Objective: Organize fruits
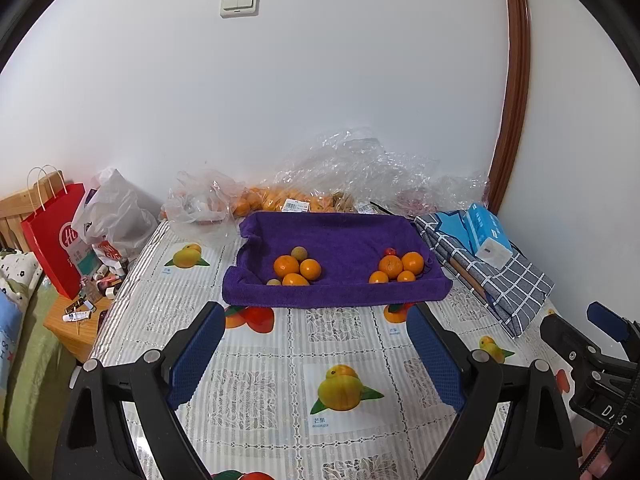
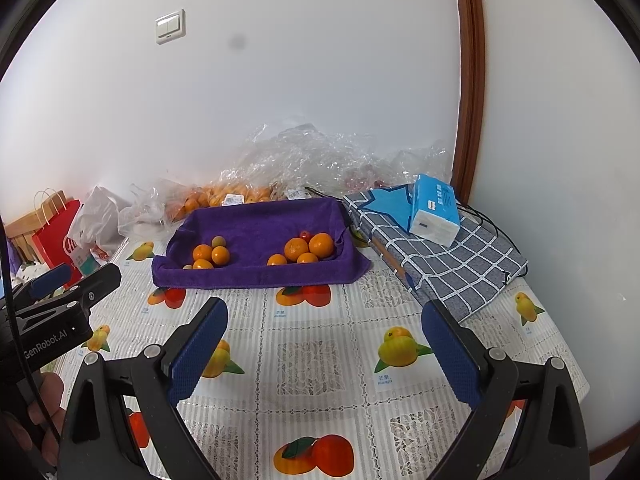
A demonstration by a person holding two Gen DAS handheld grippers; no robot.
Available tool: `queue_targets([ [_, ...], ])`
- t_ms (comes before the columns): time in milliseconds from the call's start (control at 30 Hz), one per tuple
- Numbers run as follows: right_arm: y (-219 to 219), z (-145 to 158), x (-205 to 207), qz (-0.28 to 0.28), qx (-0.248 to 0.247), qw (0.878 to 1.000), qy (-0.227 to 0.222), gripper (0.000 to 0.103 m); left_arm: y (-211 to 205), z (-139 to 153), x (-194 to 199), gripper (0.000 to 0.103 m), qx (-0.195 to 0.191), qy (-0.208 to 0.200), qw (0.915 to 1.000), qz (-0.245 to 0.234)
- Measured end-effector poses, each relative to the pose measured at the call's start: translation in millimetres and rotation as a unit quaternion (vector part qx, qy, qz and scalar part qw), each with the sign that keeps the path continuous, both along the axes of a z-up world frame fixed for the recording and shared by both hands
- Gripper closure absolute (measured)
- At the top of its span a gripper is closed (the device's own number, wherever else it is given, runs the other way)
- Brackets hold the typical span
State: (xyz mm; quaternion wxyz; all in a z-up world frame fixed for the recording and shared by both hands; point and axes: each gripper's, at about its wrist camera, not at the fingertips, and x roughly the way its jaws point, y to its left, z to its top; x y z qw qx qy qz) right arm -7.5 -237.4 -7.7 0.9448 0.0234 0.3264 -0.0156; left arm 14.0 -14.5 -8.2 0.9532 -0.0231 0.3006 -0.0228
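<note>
Purple towel-lined tray (image 1: 340,248) holds 2 fruit clusters: the left cluster (image 1: 295,269), oranges plus 2 small brownish fruits; the right cluster (image 1: 398,267), oranges plus 1 small red fruit.

Left gripper (image 1: 316,354) and right gripper (image 2: 324,350) hover short of the tray, jaws spread wide, empty.

Scene fits sorting underway or finished; no grasp in hand.

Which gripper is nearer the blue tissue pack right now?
Right. The tissue pack lies on the checked cloth at the table's right side, ahead of the right gripper. The left gripper sits further left, facing the purple towel.
</note>
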Motion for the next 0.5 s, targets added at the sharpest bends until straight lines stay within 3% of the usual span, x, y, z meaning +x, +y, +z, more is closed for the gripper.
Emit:
queue_targets([
  [500, 2.1, 0.0, -1.2, 0.0, 0.001, 1.0, -0.001, 0.006, -0.6, 4.0, 1.0, 0.011, -0.001, -0.001, 1.0, 0.002],
])
